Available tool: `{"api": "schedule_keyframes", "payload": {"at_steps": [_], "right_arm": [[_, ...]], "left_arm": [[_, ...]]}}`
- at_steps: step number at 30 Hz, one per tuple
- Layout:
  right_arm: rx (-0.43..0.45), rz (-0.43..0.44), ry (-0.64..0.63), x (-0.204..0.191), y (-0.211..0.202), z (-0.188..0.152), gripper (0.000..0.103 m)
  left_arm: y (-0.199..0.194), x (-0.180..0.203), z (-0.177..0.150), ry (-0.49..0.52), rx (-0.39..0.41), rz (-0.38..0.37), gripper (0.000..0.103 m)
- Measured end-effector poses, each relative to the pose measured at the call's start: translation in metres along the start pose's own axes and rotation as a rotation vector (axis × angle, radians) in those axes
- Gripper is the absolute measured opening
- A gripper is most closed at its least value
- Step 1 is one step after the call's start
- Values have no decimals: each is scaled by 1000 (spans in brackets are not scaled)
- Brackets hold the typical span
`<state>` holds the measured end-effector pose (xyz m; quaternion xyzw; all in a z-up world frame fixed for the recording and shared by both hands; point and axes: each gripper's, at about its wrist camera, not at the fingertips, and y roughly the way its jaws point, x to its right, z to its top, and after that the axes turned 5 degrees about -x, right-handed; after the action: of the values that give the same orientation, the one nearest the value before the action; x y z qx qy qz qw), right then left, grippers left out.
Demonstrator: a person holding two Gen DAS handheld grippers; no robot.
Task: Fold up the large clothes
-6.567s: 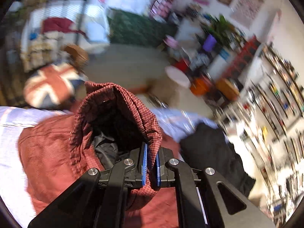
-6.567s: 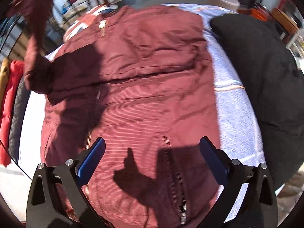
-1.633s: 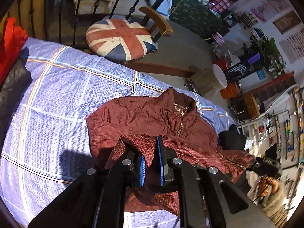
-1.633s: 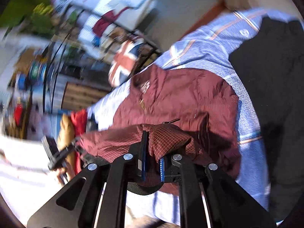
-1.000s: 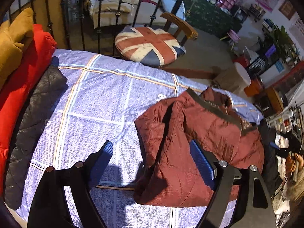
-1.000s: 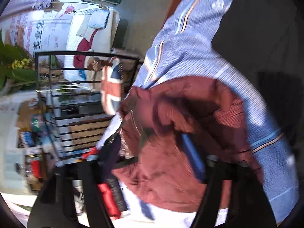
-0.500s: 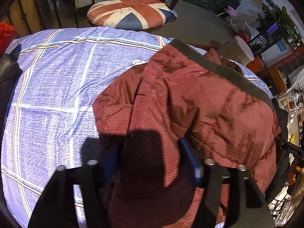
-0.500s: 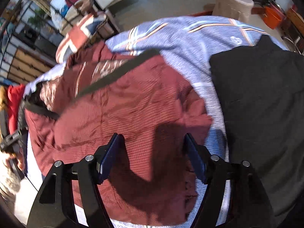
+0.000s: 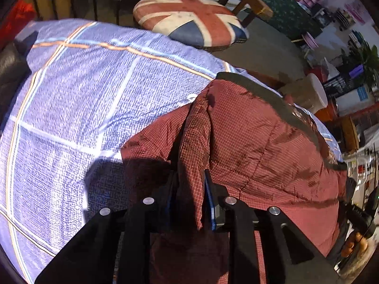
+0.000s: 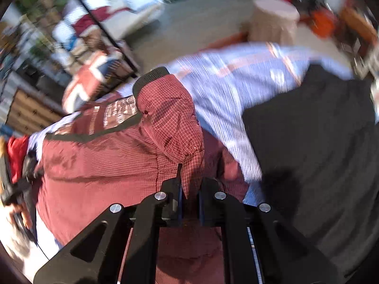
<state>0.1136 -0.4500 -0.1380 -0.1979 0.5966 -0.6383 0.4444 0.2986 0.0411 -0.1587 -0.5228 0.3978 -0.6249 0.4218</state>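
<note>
Jacket (image 9: 260, 146), one only, maroon check, bunched on the blue plaid bedsheet (image 9: 83, 90). Left gripper (image 9: 190, 198) clamped on a raised ridge of the cloth, both blue pads (image 9: 211, 203) pressed in. Right gripper (image 10: 190, 196) likewise pinched tight on a fold near the dark collar band (blurred there). One black garment (image 10: 319, 165) just beside, right. One Union Jack stool (image 9: 189, 21) beyond the bed.
</note>
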Motion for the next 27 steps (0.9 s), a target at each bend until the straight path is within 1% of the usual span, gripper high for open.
{"api": "schedule_keyframes", "payload": {"at_steps": [1,2,3,4,5,6,7,8,9,10,11,12,13,14,15,16,17,18,19,20,22,24,25,27], "right_arm": [[-34,18,83,10,15,-1,21],[-33,33,144,16,20,-2,25],[-24,37,175,19,21,-3,37],[-18,17,199,21,21,-3,46],[-16,-3,200,21,19,-2,46],[-12,-23,184,19,14,-2,48],[-4,-61,155,15,6,-2,48],[8,-84,130,11,0,-1,49],[45,-124,68,0,-13,-3,51],[75,-149,14,-9,-24,-7,58],[105,-170,-47,-20,-34,-10,63],[149,-188,-140,-38,-47,-20,69],[168,-185,-202,-53,-52,-29,70],[168,-170,-250,-65,-55,-37,70],[146,-138,-315,-82,-52,-48,71],[107,-110,-381,-99,-44,-60,71],[76,-94,-423,-109,-37,-68,71],[18,-71,-488,-127,-20,-82,71],[-1,-74,-515,-134,-12,-89,71],[-19,-109,-556,-146,1,-98,71],[-30,-169,-580,-155,15,-106,71],[-24,-211,-548,-149,22,-99,72],[-23,-222,-524,-144,24,-93,75],[-27,-238,-448,-124,25,-79,76]], "left_arm": [[0,-2,2,-28,2,-9,27],[-4,-2,4,-46,7,-9,30],[-10,-2,6,-53,10,1,33],[-18,-1,8,-49,24,16,40],[-27,-1,9,-40,52,41,52],[-41,-2,8,-30,102,73,58],[-55,-3,6,-22,162,100,67],[-71,-3,0,-18,222,127,70],[-82,1,-7,-2,250,139,70],[-87,8,-14,36,244,129,70],[-89,21,-22,93,225,110,70],[-88,34,-33,155,210,100,70],[-86,49,-44,222,199,96,71],[-80,71,-61,317,186,90,72],[-73,86,-74,381,172,86,73],[-63,102,-87,439,155,84,77],[-55,112,-96,469,141,90,78],[-43,121,-102,484,126,112,78],[-30,127,-103,488,109,142,78],[-20,129,-103,483,92,169,79],[-1,123,-93,432,52,215,82],[10,108,-75,344,29,185,87],[10,103,-67,313,36,182,88],[11,96,-54,295,42,192,90]]}}
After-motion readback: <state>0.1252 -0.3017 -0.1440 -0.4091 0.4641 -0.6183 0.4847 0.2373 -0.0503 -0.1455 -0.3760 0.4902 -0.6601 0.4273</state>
